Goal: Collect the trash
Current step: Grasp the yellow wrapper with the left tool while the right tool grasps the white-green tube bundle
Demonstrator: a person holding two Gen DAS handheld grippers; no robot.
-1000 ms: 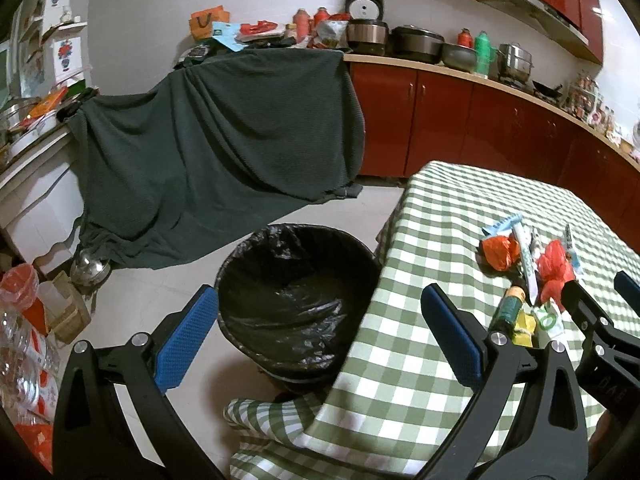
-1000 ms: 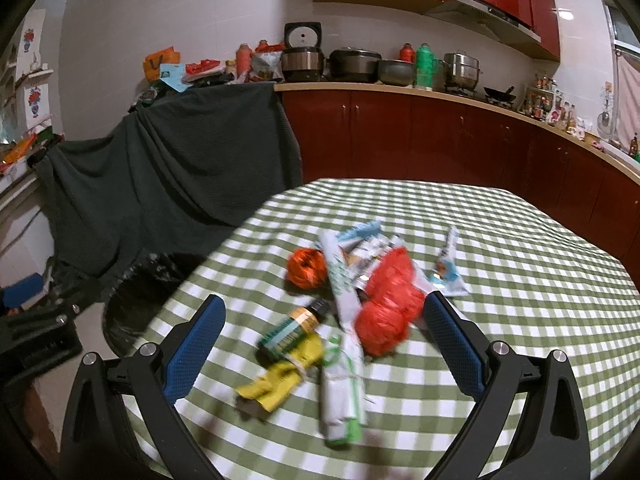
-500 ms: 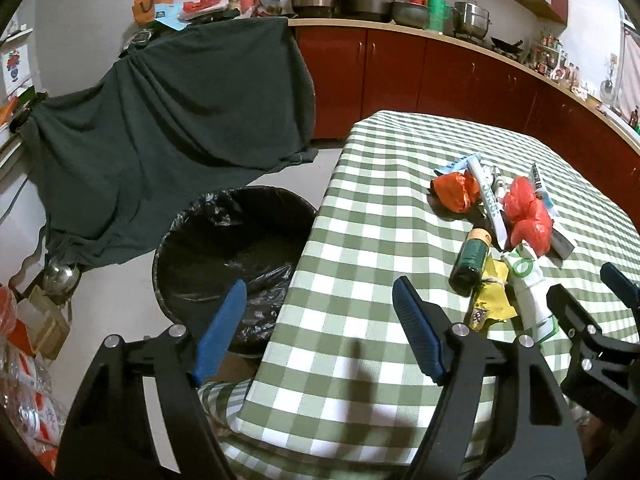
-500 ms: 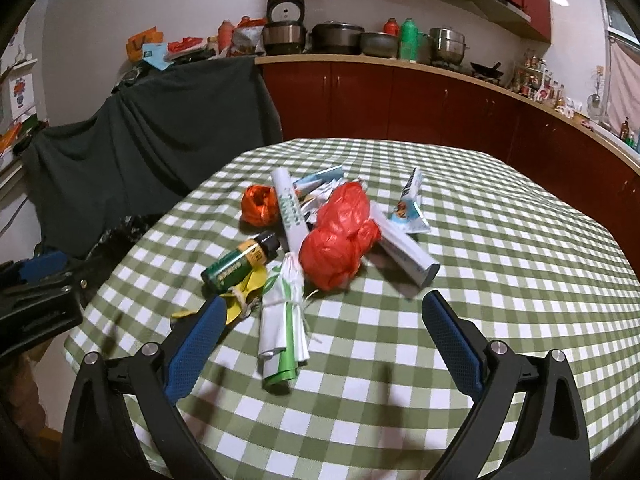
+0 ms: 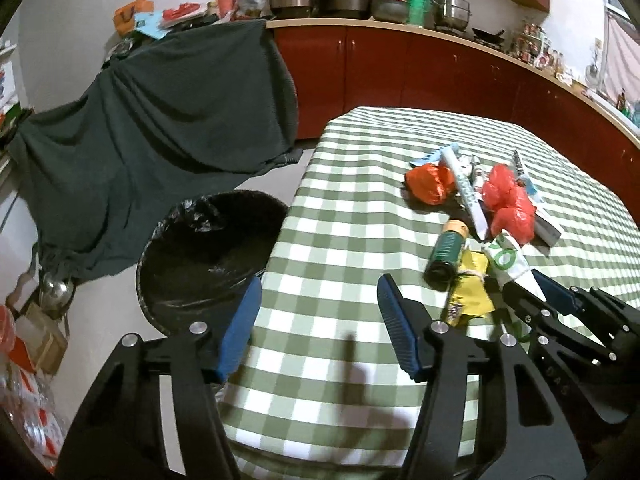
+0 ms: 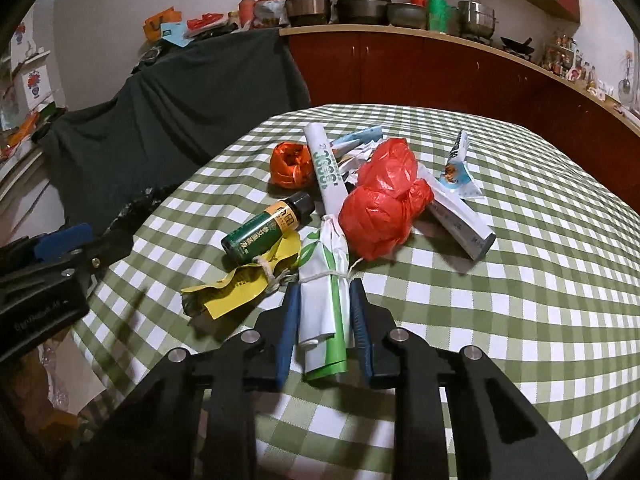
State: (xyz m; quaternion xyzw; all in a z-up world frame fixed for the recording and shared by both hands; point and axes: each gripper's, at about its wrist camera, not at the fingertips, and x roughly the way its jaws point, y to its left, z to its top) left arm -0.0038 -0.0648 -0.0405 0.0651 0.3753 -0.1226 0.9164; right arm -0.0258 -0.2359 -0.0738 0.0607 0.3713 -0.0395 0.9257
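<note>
Right wrist view, right gripper (image 6: 324,300) being closed around the white-and-green wrapper roll (image 6: 326,280), left gripper (image 5: 316,312) half-narrowed and closing, nothing held between its fingers, checked tablecloth (image 5: 352,240) below.

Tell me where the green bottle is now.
In the right wrist view the green bottle lies on its side left of centre, on the yellow wrapper, below the orange bag.

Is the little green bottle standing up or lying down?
Lying down. The green bottle rests on its side on the checked tablecloth, its dark cap pointing toward the orange bag.
</note>
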